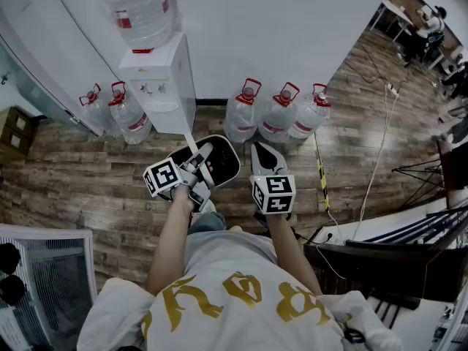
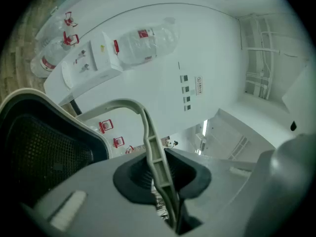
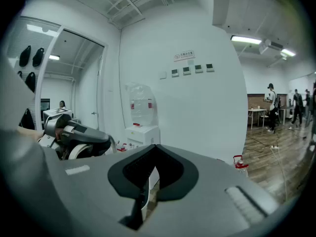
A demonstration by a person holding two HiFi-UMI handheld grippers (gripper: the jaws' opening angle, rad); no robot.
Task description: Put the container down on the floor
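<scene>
- The left gripper (image 2: 160, 174) is clamped on the thin grey handle (image 2: 148, 132) of the container (image 2: 44, 152), a black basket, which hangs off the floor (image 1: 88, 189), probably ready to be lowered.
- The right gripper (image 3: 148, 181) is closed on nothing and is held alongside.
- The floor is wood plank. Ahead, a water dispenser (image 1: 164, 86) and water bottles (image 1: 278, 115) line a white wall.

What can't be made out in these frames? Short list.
- Head view: the inside of the container is dark and partly covered by the left hand-held gripper. The left gripper view cuts the container off at its left edge.
- How far the container is above the floor: no view shows it from the side.
- Right gripper view: the print on the wall sign is too small to read.
- Head view: the dispenser bottle is cut off by the top edge.
</scene>
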